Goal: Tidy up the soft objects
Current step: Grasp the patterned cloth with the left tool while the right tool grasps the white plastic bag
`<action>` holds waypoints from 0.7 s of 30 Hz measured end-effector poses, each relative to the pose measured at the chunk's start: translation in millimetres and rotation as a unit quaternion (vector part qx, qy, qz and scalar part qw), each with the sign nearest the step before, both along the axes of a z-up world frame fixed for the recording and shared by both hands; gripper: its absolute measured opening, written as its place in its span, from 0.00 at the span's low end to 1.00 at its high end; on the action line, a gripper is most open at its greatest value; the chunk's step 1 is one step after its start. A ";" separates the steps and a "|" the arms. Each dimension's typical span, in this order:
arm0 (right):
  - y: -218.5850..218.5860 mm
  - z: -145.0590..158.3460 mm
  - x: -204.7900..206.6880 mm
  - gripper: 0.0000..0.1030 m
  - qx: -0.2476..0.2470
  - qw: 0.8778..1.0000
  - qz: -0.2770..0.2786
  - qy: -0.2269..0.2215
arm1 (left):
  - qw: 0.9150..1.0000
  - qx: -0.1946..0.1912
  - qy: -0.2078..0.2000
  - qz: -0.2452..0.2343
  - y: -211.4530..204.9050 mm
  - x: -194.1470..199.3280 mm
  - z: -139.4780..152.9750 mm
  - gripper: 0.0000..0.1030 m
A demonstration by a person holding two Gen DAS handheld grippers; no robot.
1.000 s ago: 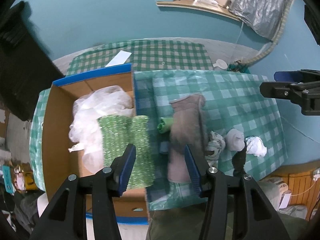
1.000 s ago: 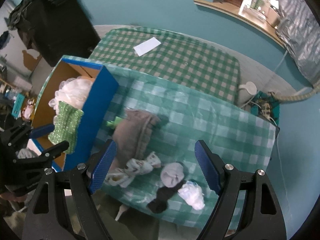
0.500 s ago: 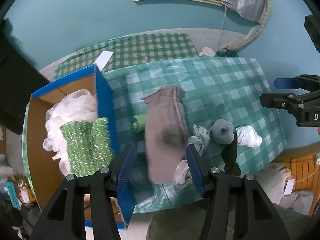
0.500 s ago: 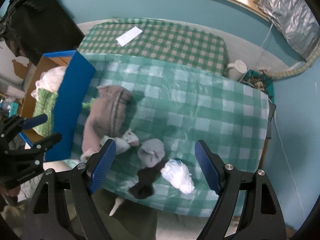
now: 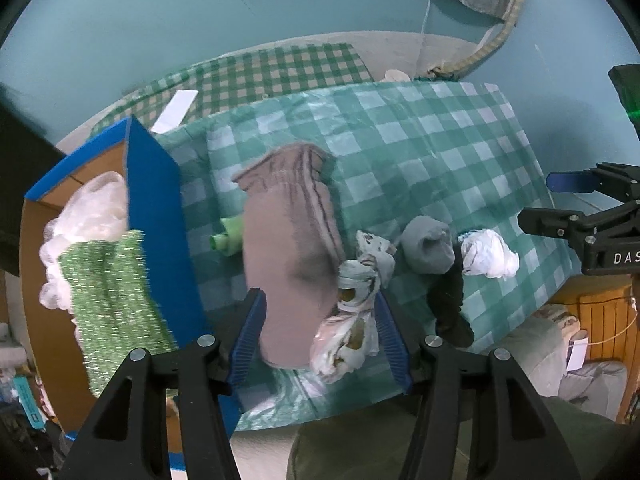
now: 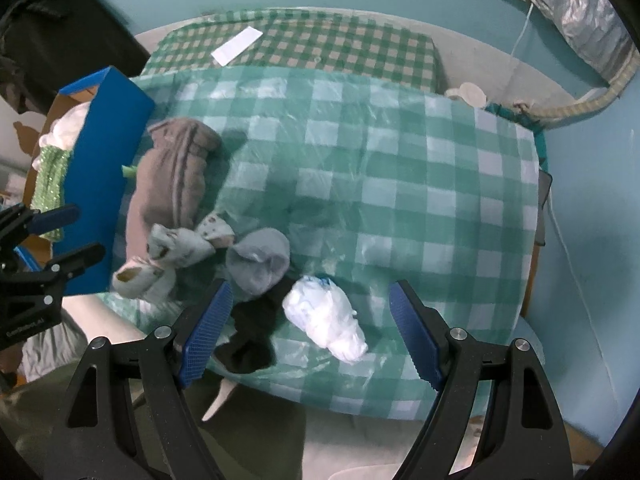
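A cardboard box with blue walls stands at the left of the green checked table. It holds a glittery green cloth and white plastic. On the table lie a brown-grey cloth, patterned socks, a grey sock ball, a black sock and a white bundle. My left gripper hovers above the brown-grey cloth's near end and the patterned socks, jaws opening, touching nothing. My right gripper hangs open above the white bundle and black sock.
A small green object pokes out beside the brown-grey cloth. Behind stands a second checked table with a white paper. The person's green trousers fill the near edge. A wooden crate sits at the right.
The left gripper has shifted from over the box to over the brown-grey cloth and patterned socks, its jaws a little wider. The right gripper has come down closer over the white bundle.
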State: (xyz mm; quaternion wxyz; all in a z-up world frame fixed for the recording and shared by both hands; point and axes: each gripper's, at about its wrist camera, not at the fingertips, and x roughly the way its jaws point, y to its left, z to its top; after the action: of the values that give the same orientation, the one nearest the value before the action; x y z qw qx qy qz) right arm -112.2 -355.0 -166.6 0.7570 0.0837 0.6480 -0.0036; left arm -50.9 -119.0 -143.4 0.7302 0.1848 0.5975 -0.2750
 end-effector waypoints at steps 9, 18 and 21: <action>-12.0 -27.6 -12.1 0.79 0.006 1.000 -0.002 0.022 | 0.999 0.022 0.007 -0.028 -25.3 -7.2 -25.4 0.57; -15.6 -49.9 -22.5 0.79 -0.003 0.999 0.026 0.033 | 0.999 0.032 0.019 -0.039 -38.0 -7.5 -45.0 0.58; -13.0 -56.4 -24.7 0.79 -0.005 0.998 0.042 0.036 | 0.998 0.032 0.029 -0.040 -40.9 -8.5 -50.0 0.58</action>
State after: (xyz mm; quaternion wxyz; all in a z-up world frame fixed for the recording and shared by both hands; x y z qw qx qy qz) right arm -137.0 -368.0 -223.0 0.7331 0.0526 0.6778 0.0214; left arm -59.4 -159.8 -193.4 0.6951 0.2234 0.6188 -0.2898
